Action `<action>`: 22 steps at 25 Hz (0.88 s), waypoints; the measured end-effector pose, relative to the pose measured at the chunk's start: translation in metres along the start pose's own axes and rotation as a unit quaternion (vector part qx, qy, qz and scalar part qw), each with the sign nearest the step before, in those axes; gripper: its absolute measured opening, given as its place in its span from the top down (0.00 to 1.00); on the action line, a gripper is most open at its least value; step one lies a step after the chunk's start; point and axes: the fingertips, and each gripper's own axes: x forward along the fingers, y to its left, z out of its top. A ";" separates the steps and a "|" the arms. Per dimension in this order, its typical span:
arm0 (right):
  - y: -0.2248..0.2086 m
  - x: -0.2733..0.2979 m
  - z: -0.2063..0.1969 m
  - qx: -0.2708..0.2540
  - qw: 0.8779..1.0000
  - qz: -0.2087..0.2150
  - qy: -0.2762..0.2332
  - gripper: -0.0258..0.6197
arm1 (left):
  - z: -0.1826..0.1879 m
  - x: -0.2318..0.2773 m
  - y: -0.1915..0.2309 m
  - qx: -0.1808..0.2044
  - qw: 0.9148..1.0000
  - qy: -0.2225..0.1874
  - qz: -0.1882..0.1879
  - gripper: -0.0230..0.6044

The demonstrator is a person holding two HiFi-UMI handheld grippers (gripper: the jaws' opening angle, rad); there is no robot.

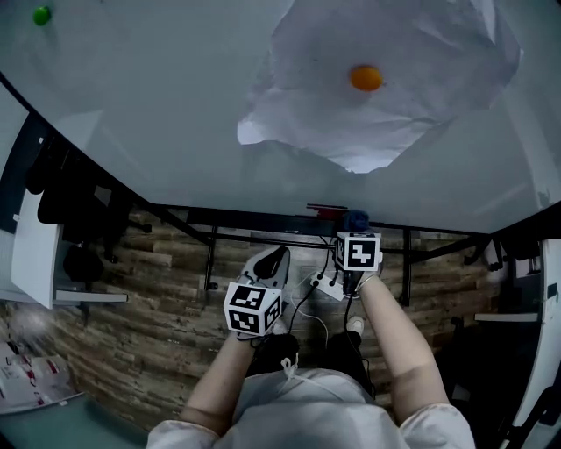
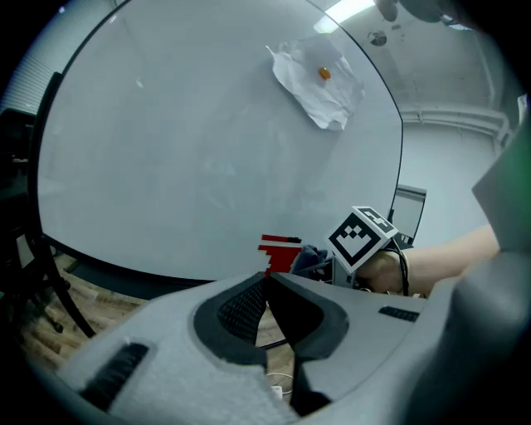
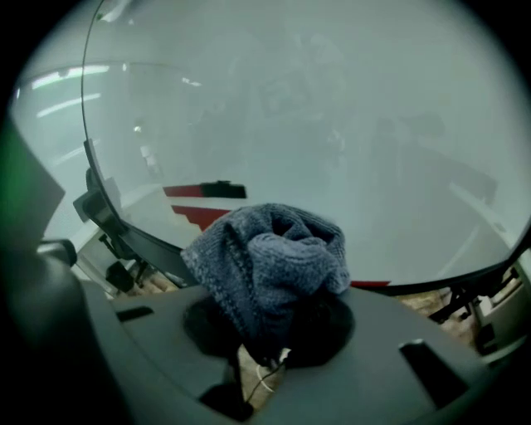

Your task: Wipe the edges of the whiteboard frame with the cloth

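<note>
The whiteboard (image 1: 175, 114) fills the upper head view, and its black frame (image 1: 263, 213) runs along the bottom edge. My right gripper (image 1: 354, 226) is shut on a blue-grey knitted cloth (image 3: 265, 261), bunched between its jaws (image 3: 270, 324). The cloth (image 1: 355, 217) sits at the lower frame (image 3: 137, 241), beside a red object (image 1: 326, 210) on that edge. My left gripper (image 1: 270, 263) hangs lower and to the left, away from the board. Its jaws (image 2: 265, 280) meet at the tips with nothing between them. In its view the frame (image 2: 124, 270) curves below the board.
A crumpled paper sheet (image 1: 386, 79) hangs on the board under an orange magnet (image 1: 366, 78). A green magnet (image 1: 41, 15) is at the top left. Black stand legs (image 1: 210, 259), a power strip (image 1: 326, 285) with cables, and a white cabinet (image 1: 35, 254) lie below over the wood floor.
</note>
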 end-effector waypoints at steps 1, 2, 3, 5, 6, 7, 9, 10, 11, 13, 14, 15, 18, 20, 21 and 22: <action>0.007 0.004 -0.002 0.010 1.000 -0.002 0.007 0.84 | 0.000 -0.006 0.009 -0.002 1.000 -0.001 0.004 0.92; 0.011 0.007 -0.003 0.016 1.000 -0.012 0.013 0.84 | 0.000 -0.012 0.017 -0.004 1.000 -0.002 0.007 0.92; 0.012 0.009 -0.003 0.019 0.999 -0.030 0.015 0.84 | -0.001 -0.018 0.024 -0.006 1.000 -0.003 0.011 0.92; 0.012 0.009 -0.003 0.022 0.998 -0.063 0.008 0.84 | -0.004 -0.030 0.038 -0.009 1.000 -0.004 0.017 0.92; 0.013 0.010 -0.002 0.020 0.997 -0.074 0.004 0.84 | -0.005 -0.035 0.045 -0.011 1.000 -0.004 0.019 0.92; 0.014 0.010 -0.001 0.015 0.997 -0.082 0.005 0.84 | -0.006 -0.040 0.052 -0.014 1.000 -0.004 0.022 0.92; 0.018 0.011 0.005 -0.007 0.996 -0.093 0.011 0.84 | -0.010 -0.051 0.066 -0.023 0.999 -0.006 0.028 0.92; 0.022 0.011 0.009 -0.023 0.995 -0.093 0.012 0.84 | -0.012 -0.056 0.073 -0.027 0.999 -0.006 0.031 0.92; 0.030 0.012 0.011 -0.041 0.995 -0.088 0.015 0.84 | -0.015 -0.060 0.079 -0.031 0.999 -0.004 0.034 0.92; 0.055 0.015 0.012 -0.086 0.994 -0.067 0.025 0.84 | -0.019 -0.066 0.088 -0.034 0.999 0.000 0.035 0.92; 0.071 0.017 0.011 -0.106 0.993 -0.052 0.030 0.84 | -0.020 -0.067 0.092 -0.035 0.999 0.001 0.035 0.92; 0.087 0.020 0.011 -0.120 0.991 -0.038 0.033 0.84 | -0.020 -0.069 0.096 -0.035 0.999 -0.001 0.036 0.92; 0.128 0.030 0.014 -0.132 0.991 -0.015 0.030 0.84 | -0.018 -0.077 0.111 -0.039 0.998 -0.009 0.046 0.92; 0.144 0.032 0.016 -0.120 0.992 -0.010 0.028 0.84 | -0.019 -0.084 0.121 -0.044 0.997 -0.012 0.057 0.92; 0.149 0.032 0.018 -0.113 0.993 -0.009 0.027 0.84 | -0.020 -0.087 0.126 -0.047 0.997 -0.012 0.061 0.92; 0.151 0.032 0.020 -0.108 0.994 -0.011 0.025 0.84 | -0.021 -0.090 0.130 -0.050 0.997 -0.013 0.065 0.92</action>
